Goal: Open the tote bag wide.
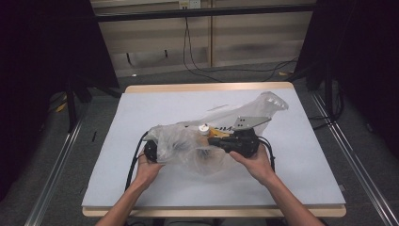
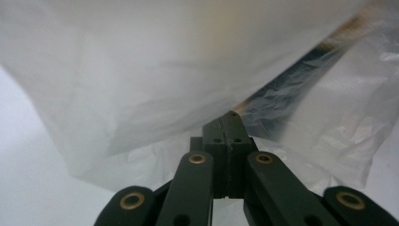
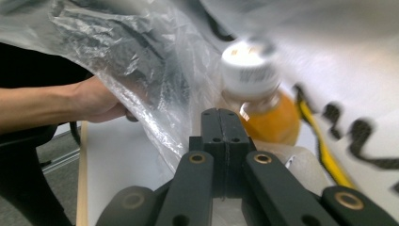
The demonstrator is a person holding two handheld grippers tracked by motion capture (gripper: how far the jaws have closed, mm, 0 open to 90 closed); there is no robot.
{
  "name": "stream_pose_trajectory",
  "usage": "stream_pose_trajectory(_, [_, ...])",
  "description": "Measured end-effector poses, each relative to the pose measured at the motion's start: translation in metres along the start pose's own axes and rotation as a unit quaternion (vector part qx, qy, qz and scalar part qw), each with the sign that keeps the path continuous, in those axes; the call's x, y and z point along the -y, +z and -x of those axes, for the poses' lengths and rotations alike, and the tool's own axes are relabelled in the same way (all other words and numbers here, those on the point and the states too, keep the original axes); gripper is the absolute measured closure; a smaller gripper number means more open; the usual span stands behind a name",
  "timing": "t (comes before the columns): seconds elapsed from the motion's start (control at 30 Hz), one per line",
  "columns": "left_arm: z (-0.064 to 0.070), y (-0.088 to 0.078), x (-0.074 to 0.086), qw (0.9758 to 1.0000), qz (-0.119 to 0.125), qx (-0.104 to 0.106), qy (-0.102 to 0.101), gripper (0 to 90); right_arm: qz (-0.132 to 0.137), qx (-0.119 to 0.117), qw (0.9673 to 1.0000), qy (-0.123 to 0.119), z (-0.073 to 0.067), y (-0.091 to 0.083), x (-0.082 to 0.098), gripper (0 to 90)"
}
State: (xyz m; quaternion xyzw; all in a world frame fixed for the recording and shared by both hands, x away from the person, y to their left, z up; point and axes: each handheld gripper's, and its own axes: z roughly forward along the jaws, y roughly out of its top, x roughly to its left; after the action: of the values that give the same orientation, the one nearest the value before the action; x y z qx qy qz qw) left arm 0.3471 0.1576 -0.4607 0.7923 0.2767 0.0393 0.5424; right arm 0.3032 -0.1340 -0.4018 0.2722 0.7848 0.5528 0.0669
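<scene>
Bottle [image 3: 256, 89], white-capped, orange; label blurred; bag [image 1: 188, 141] print unreadable

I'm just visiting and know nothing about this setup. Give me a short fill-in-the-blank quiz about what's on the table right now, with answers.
1. The clear, crinkled plastic bag lies on a table covered with a light grey ____.
2. Inside the bag sits a bottle of orange liquid with a ____ cap.
3. The jaws of the left gripper stand ____ on the bag's film.
4. The right gripper is held by the person's ____ hand.

Missing words: sheet; white; shut; right
</scene>
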Motion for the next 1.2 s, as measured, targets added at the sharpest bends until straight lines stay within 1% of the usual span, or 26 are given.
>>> stream_pose_trajectory(0.07, [-0.004,0.001,0.004,0.9999,-0.014,0.003,0.001,90.0,-0.007,-0.005,0.9999,0.006,0.000,0.004,0.007,90.0])
stream_pose_trajectory(0.1, [-0.004,0.003,0.006,0.9999,-0.011,-0.002,-0.006,90.0,-0.010,-0.005,0.9999,0.010,0.001,0.006,0.010,90.0])
stream_pose_trajectory(0.13, [-0.007,0.003,0.008,0.9997,-0.023,0.000,0.002,90.0,-0.015,-0.006,0.9998,0.013,0.002,0.008,0.013,90.0])
stream_pose_trajectory(0.17, [-0.008,0.004,0.010,0.9997,-0.024,0.005,-0.002,90.0,-0.016,-0.010,0.9997,0.015,0.003,0.009,0.015,90.0])
stream_pose_trajectory(0.2, [-0.010,0.003,0.011,0.9995,-0.030,0.003,-0.001,90.0,-0.019,-0.011,0.9996,0.016,0.004,0.011,0.017,90.0])
stream_pose_trajectory(0.23, [-0.009,0.005,0.012,0.9996,-0.028,0.004,-0.007,90.0,-0.025,-0.011,0.9995,0.015,0.004,0.012,0.019,90.0])
stream_pose_trajectory(0.27, [-0.012,0.004,0.013,0.9989,-0.045,0.002,0.013,90.0,-0.027,-0.011,0.9995,0.013,0.004,0.014,0.021,90.0])
stream_pose_trajectory(0.3, [-0.011,0.004,0.013,0.9990,-0.045,0.000,0.007,90.0,-0.033,-0.014,0.9992,0.017,0.005,0.016,0.023,90.0])
stream_pose_trajectory(0.33, [-0.011,0.004,0.013,0.9988,-0.049,-0.002,0.010,90.0,-0.044,-0.012,0.9988,0.019,0.006,0.020,0.029,90.0])
stream_pose_trajectory(0.37, [-0.009,0.006,0.015,0.9995,-0.031,0.000,-0.006,90.0,-0.044,-0.012,0.9988,0.019,0.006,0.020,0.029,90.0])
stream_pose_trajectory(0.4, [-0.011,0.005,0.015,0.9990,-0.045,-0.003,0.010,90.0,-0.046,-0.009,0.9987,0.020,0.007,0.022,0.032,90.0])
stream_pose_trajectory(0.47, [-0.012,0.004,0.016,0.9987,-0.050,0.000,0.012,90.0,-0.054,-0.009,0.9981,0.028,0.009,0.025,0.037,90.0])
stream_pose_trajectory(0.5, [-0.013,0.003,0.016,0.9981,-0.058,0.001,0.020,90.0,-0.061,-0.008,0.9977,0.027,0.010,0.029,0.044,90.0])
stream_pose_trajectory(0.53, [-0.013,0.002,0.016,0.9980,-0.059,-0.001,0.023,90.0,-0.061,-0.008,0.9977,0.027,0.010,0.029,0.044,90.0])
stream_pose_trajectory(0.63, [-0.014,0.002,0.017,0.9982,-0.057,0.003,0.020,90.0,-0.066,-0.006,0.9976,0.022,0.012,0.031,0.047,90.0])
stream_pose_trajectory(0.7, [-0.013,0.001,0.016,0.9982,-0.056,0.001,0.022,90.0,-0.063,-0.013,0.9977,0.021,0.013,0.031,0.048,90.0])
stream_pose_trajectory(0.73, [-0.014,0.001,0.016,0.9984,-0.053,0.003,0.019,90.0,-0.064,-0.013,0.9976,0.021,0.013,0.032,0.050,90.0])
stream_pose_trajectory(0.77, [-0.014,0.000,0.016,0.9983,-0.054,0.002,0.021,90.0,-0.070,-0.012,0.9973,0.021,0.014,0.033,0.052,90.0])
stream_pose_trajectory(0.8, [-0.014,-0.001,0.016,0.9985,-0.053,0.000,0.018,90.0,-0.077,-0.010,0.9968,0.019,0.015,0.036,0.056,90.0])
stream_pose_trajectory(0.83, [-0.015,-0.002,0.016,0.9982,-0.056,0.001,0.023,90.0,-0.081,-0.008,0.9966,0.017,0.015,0.038,0.059,90.0])
stream_pose_trajectory(0.9, [-0.014,-0.003,0.016,0.9982,-0.056,0.001,0.024,90.0,-0.097,-0.005,0.9951,0.020,0.015,0.043,0.065,90.0])
stream_pose_trajectory(0.93, [-0.014,-0.004,0.016,0.9982,-0.056,0.002,0.022,90.0,-0.103,-0.006,0.9945,0.018,0.015,0.045,0.067,90.0])
stream_pose_trajectory(0.97, [-0.013,-0.004,0.016,0.9982,-0.055,0.001,0.023,90.0,-0.109,-0.005,0.9939,0.010,0.016,0.048,0.069,90.0])
stream_pose_trajectory(1.03, [-0.012,-0.005,0.016,0.9984,-0.053,0.001,0.021,90.0,-0.131,0.000,0.9914,0.008,0.015,0.050,0.071,90.0])
stream_pose_trajectory(1.1, [-0.012,-0.006,0.015,0.9983,-0.053,0.003,0.021,90.0,-0.144,0.001,0.9894,0.015,0.017,0.053,0.074,90.0])
stream_pose_trajectory(1.2, [-0.009,-0.008,0.015,0.9984,-0.053,0.002,0.021,90.0,-0.149,0.008,0.9888,0.009,0.015,0.053,0.074,90.0])
